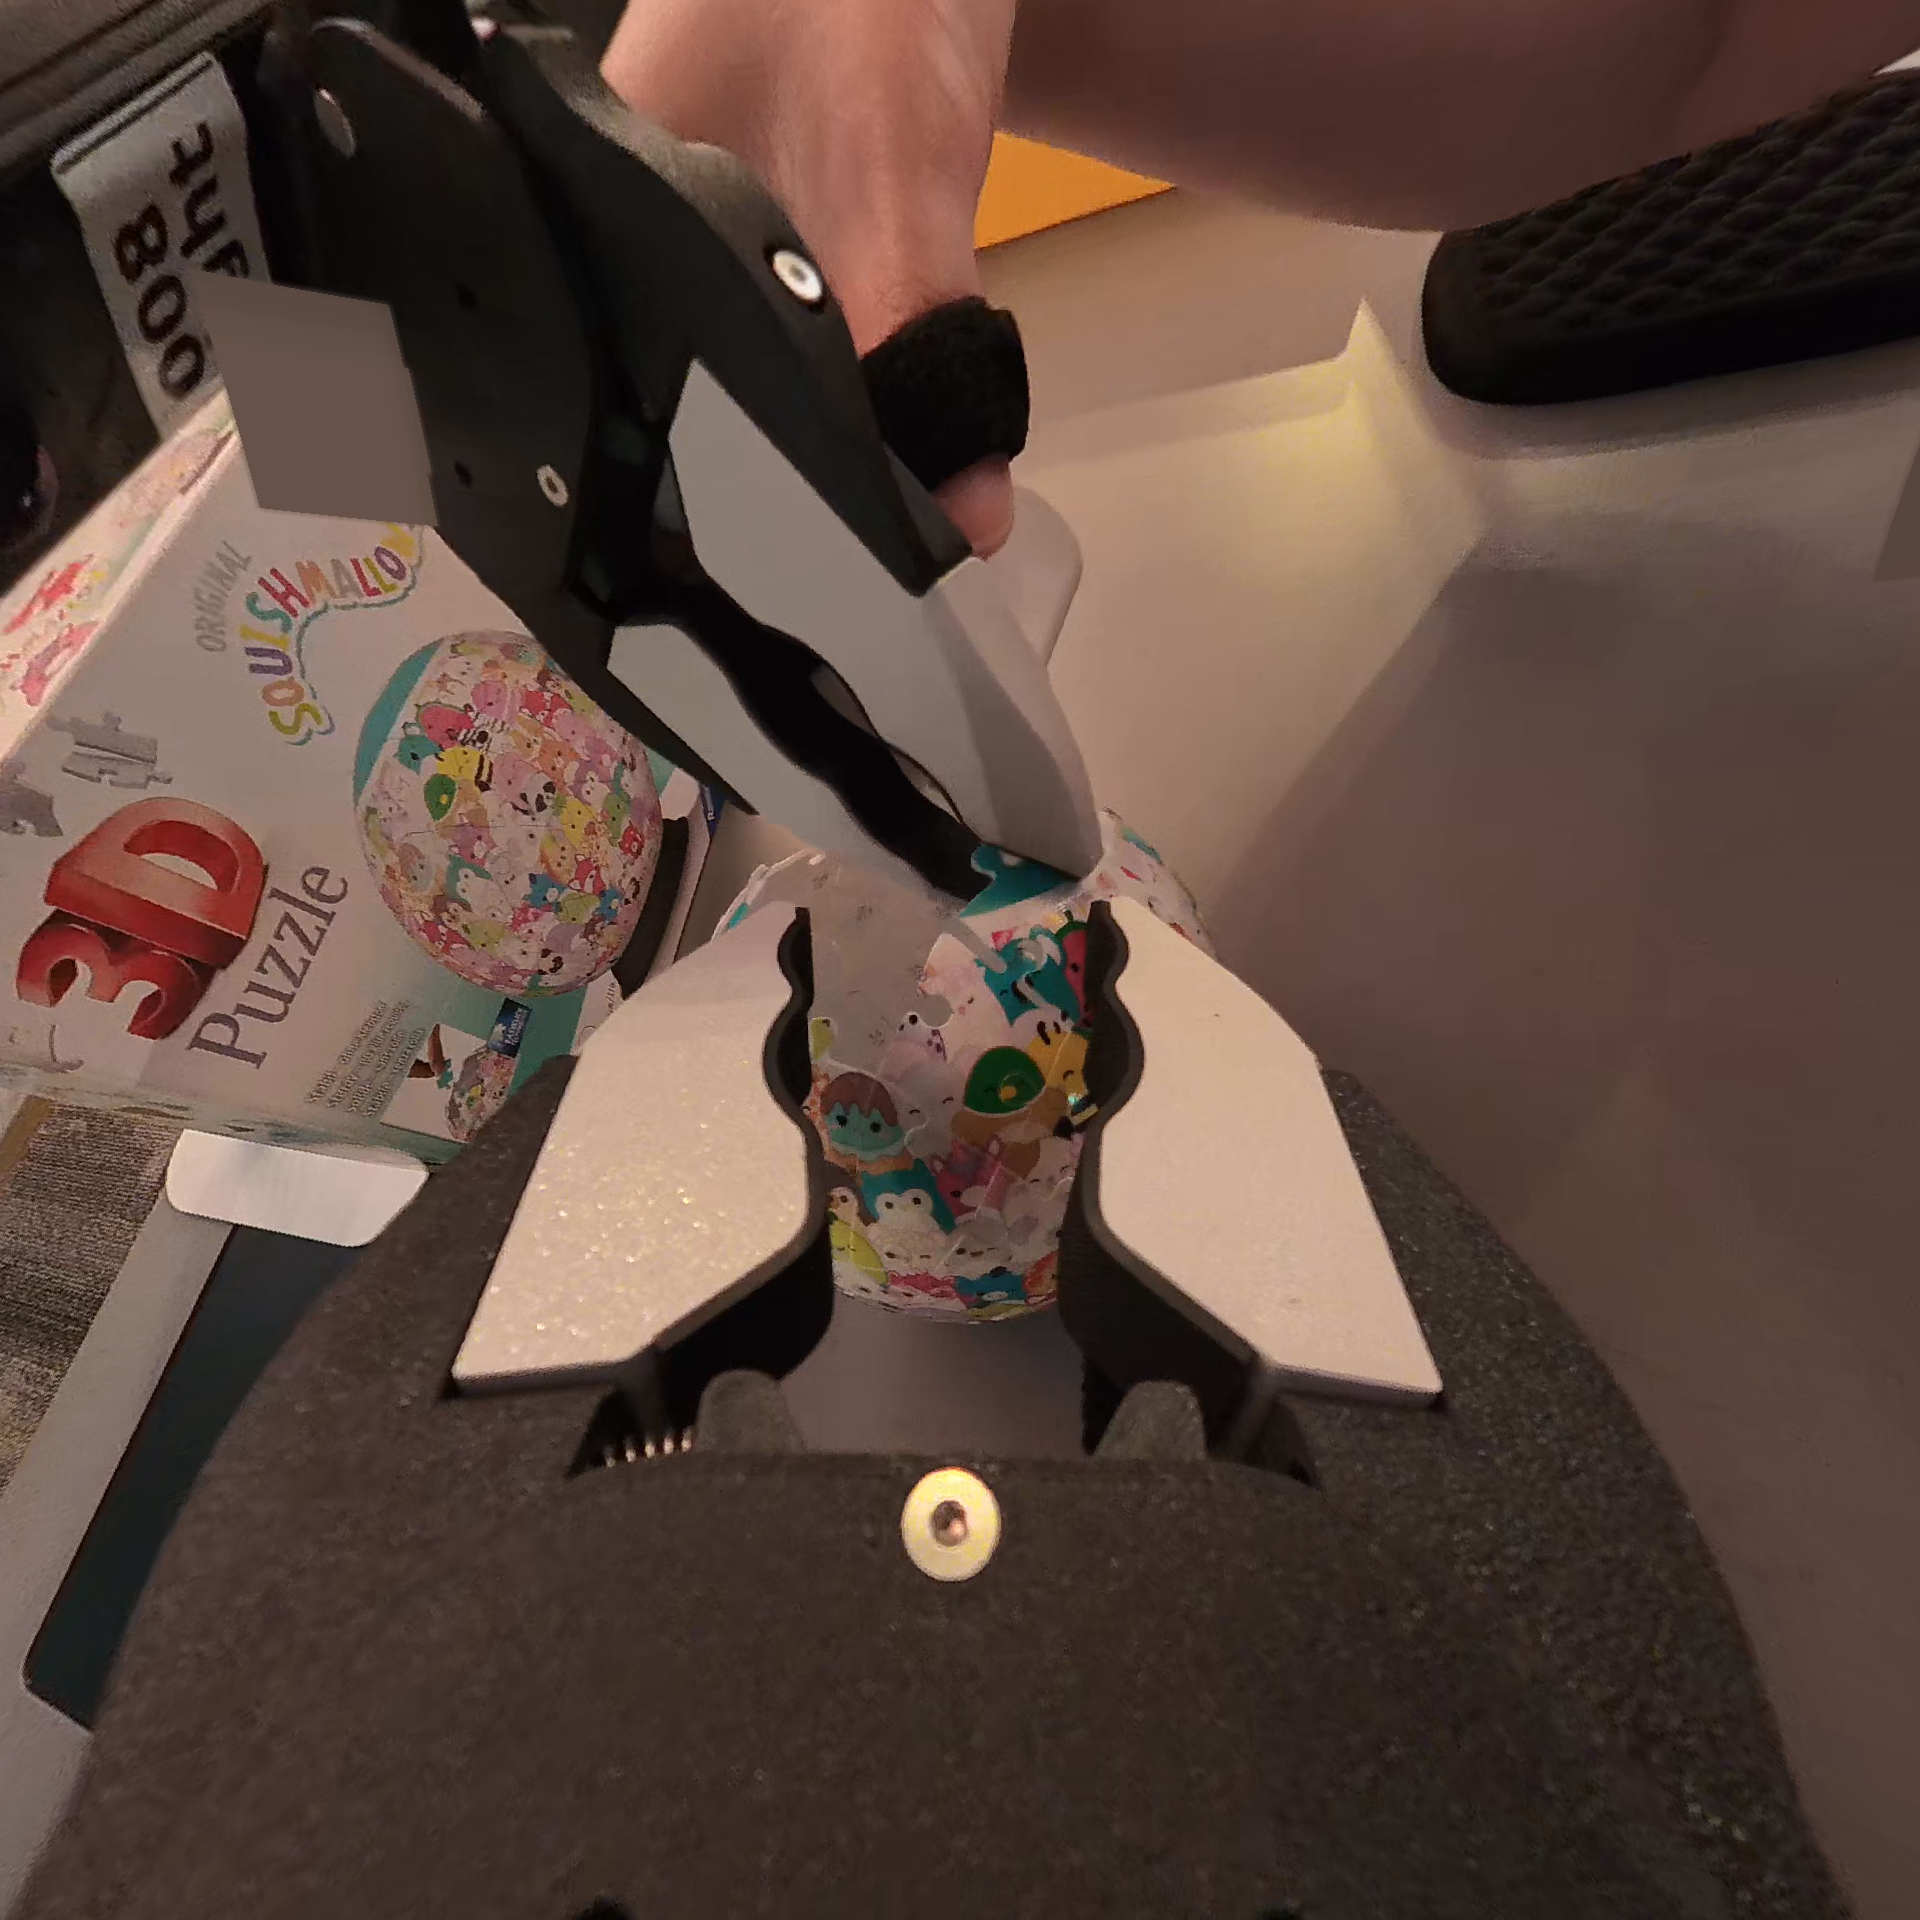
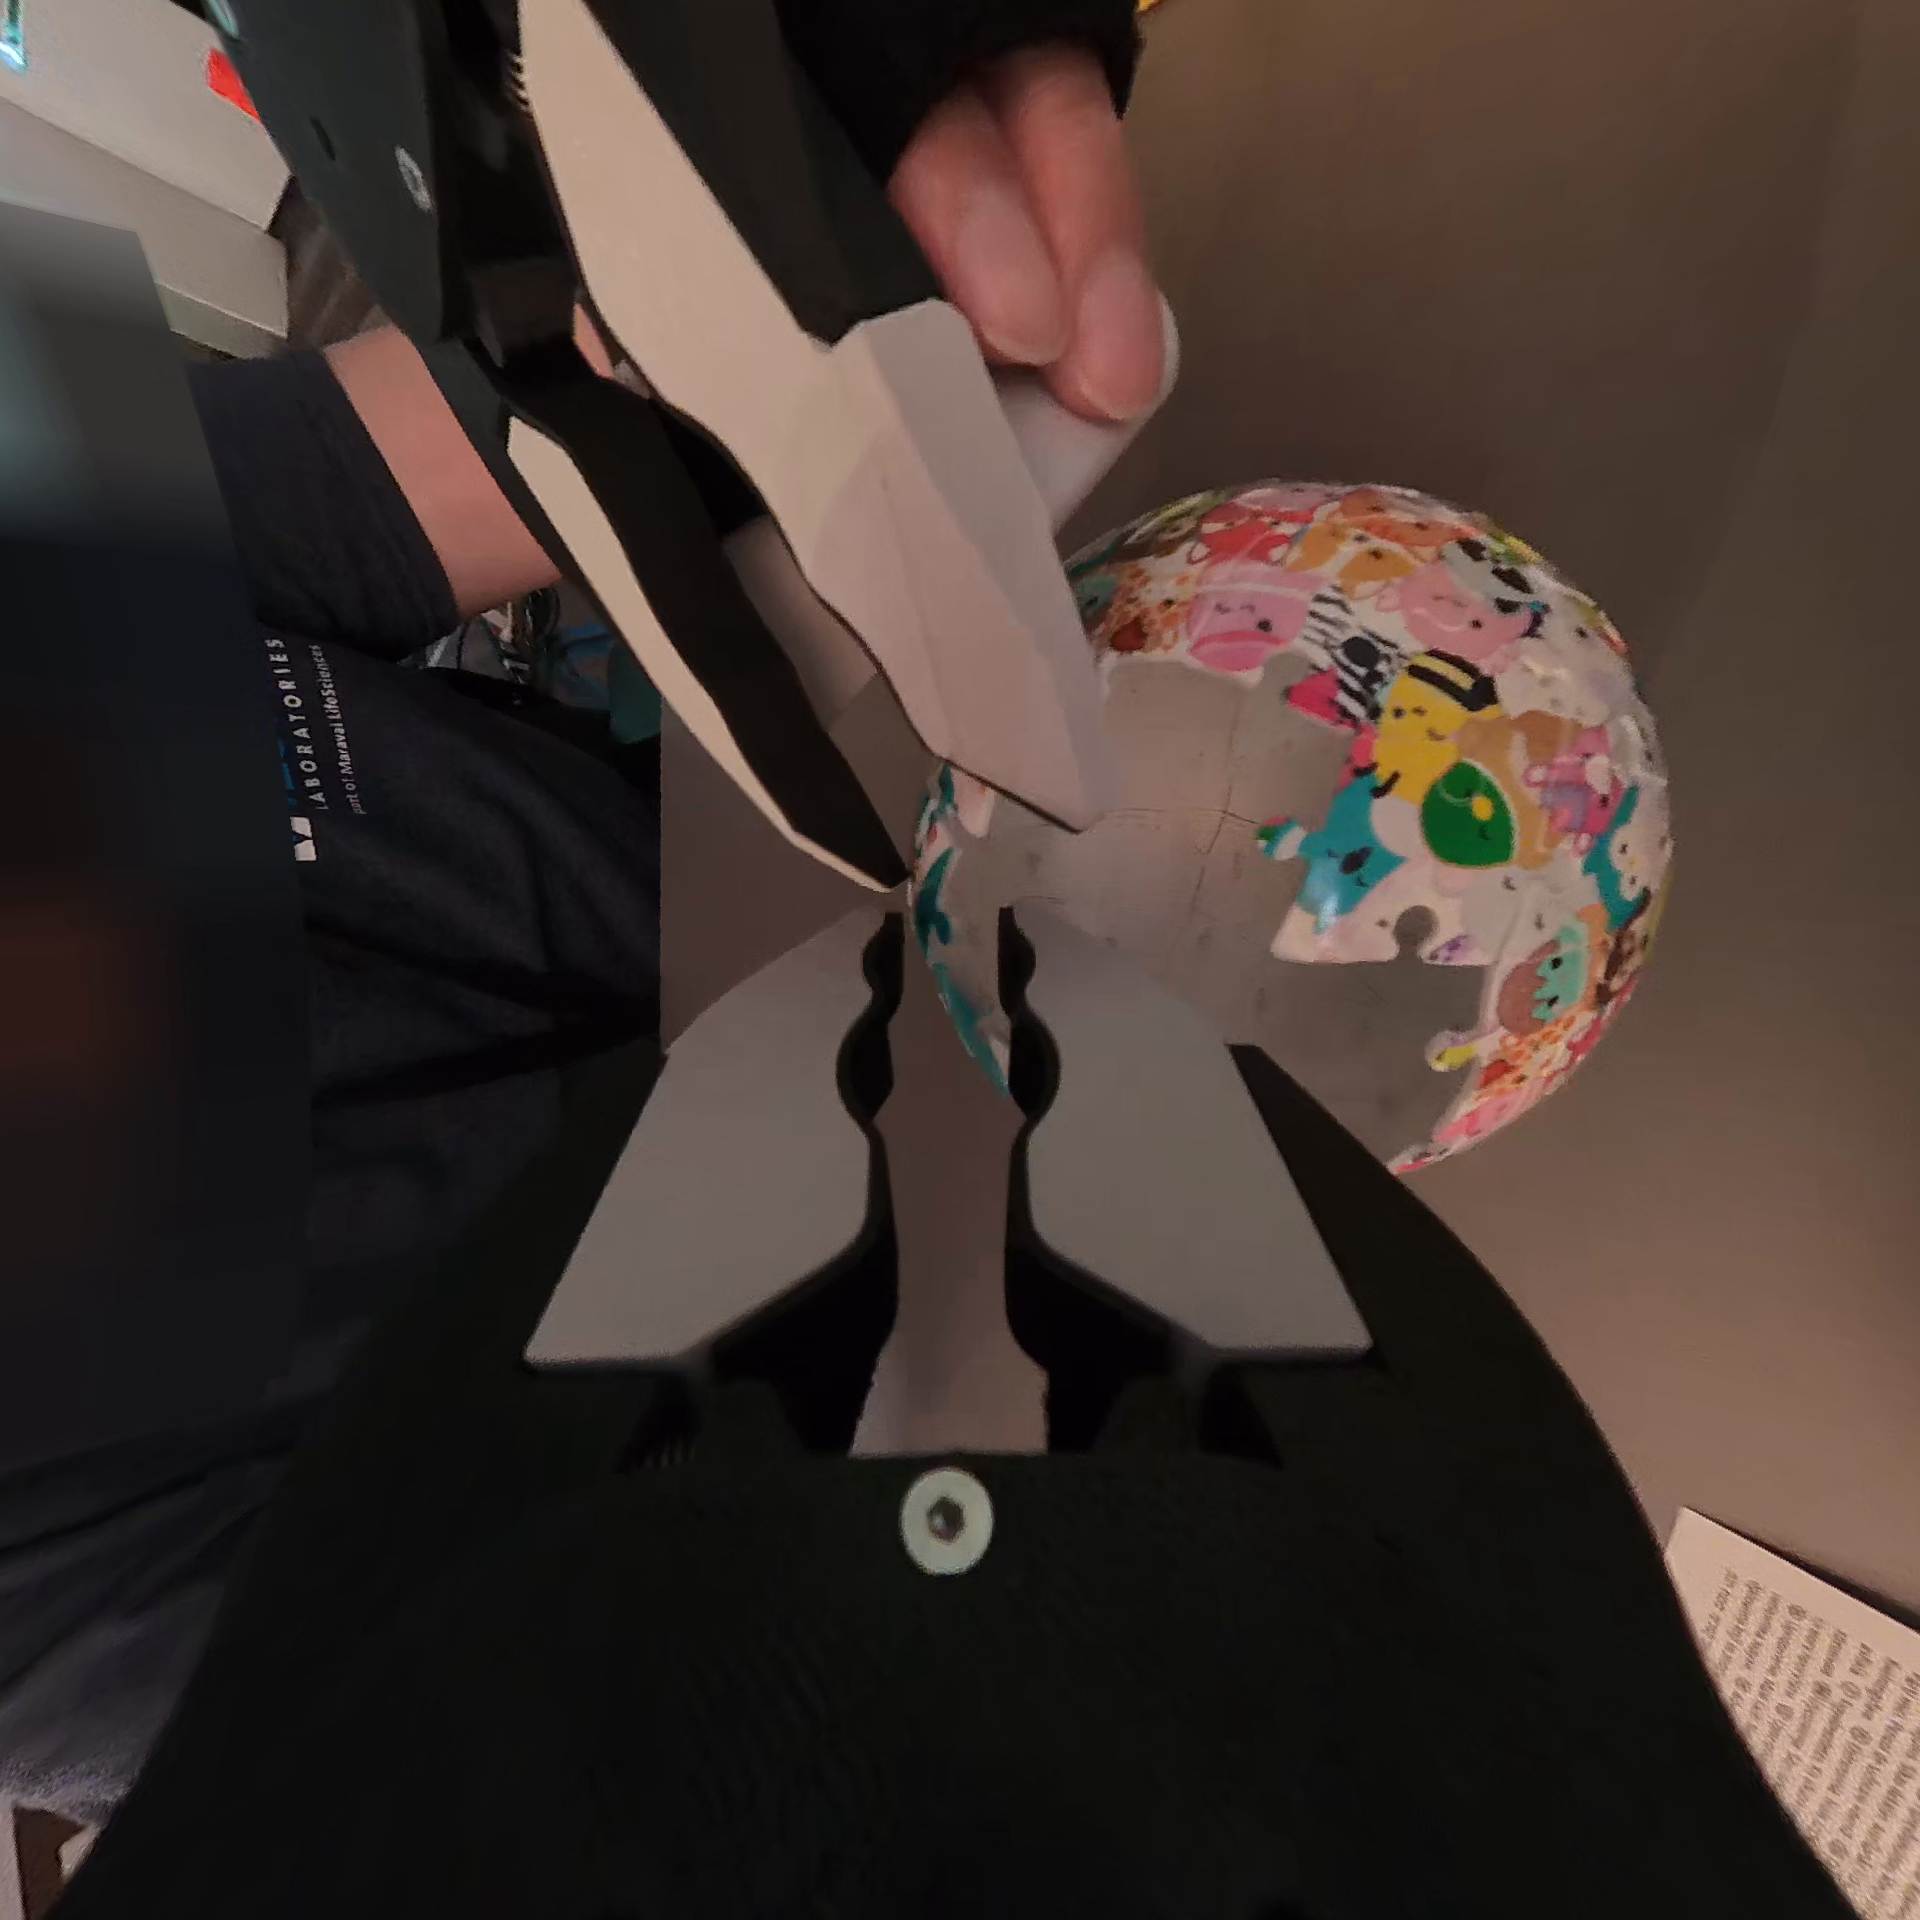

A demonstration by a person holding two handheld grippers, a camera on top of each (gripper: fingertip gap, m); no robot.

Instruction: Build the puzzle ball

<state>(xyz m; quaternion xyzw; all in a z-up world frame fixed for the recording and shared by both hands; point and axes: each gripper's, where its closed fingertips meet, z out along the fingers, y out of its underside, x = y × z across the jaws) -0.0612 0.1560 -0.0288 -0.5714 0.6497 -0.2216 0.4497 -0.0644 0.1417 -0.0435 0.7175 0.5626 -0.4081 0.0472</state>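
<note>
The puzzle ball [image 1: 956, 1143] is a partly built, hollow shell printed with colourful cartoon figures. A wide opening shows its plain inside [image 2: 1164, 831]. My left gripper [image 1: 948, 925] is shut on the ball, and its jaws stand apart around the shell by the opening. It reaches in from the upper left of the right wrist view [image 2: 987, 847]. My right gripper [image 2: 948, 925] is shut on a teal-edged puzzle piece [image 2: 940, 966] at the opening's rim. I cannot tell whether this piece is locked in. The right gripper comes down from the upper left in the left wrist view [image 1: 1029, 868].
The puzzle's box [image 1: 312, 831] lies at the left on the beige table [image 1: 1558, 1039]. A black textured pad [image 1: 1662, 260] and an orange sheet [image 1: 1049, 197] lie at the back. A printed paper sheet [image 2: 1829, 1725] lies at the lower right. A person in dark clothing [image 2: 436, 852] is close at the left. The grippers are tip to tip, or close to it.
</note>
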